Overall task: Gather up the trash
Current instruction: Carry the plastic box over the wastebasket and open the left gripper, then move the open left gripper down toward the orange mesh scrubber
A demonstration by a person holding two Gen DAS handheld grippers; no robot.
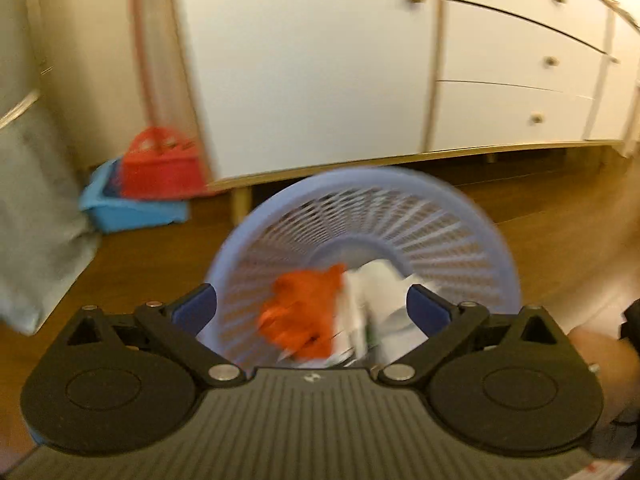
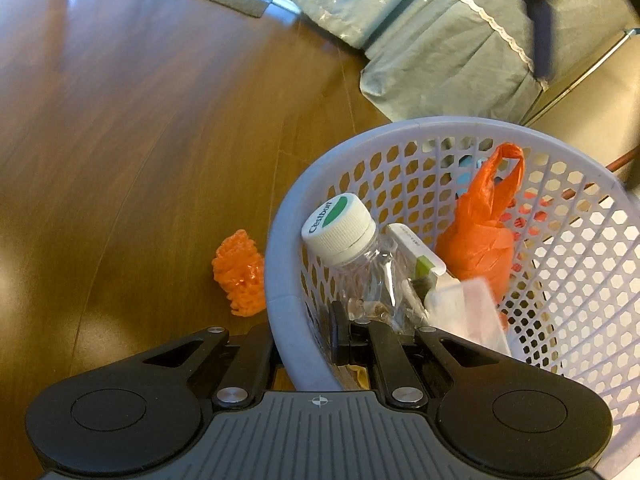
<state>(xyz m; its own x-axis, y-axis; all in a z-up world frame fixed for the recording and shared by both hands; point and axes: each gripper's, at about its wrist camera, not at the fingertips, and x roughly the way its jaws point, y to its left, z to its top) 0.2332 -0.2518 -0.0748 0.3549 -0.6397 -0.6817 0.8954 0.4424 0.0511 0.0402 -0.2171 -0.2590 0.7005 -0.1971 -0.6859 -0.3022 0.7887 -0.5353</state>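
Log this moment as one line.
right gripper: shut on basket rim | left gripper: open | orange wad: on floor

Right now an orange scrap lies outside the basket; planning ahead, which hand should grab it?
Left. The left gripper is open and empty; the right gripper is clamped on the basket rim beside the orange scrap.

I am looking along my left hand-held gripper (image 1: 312, 312): black linkage arms with silver screws, round black discs either side, a ribbed grey body with a small crosshair mark, and blue fingers (image 1: 426, 314). My right hand-held gripper (image 2: 308, 344) is showing the same black and grey build.
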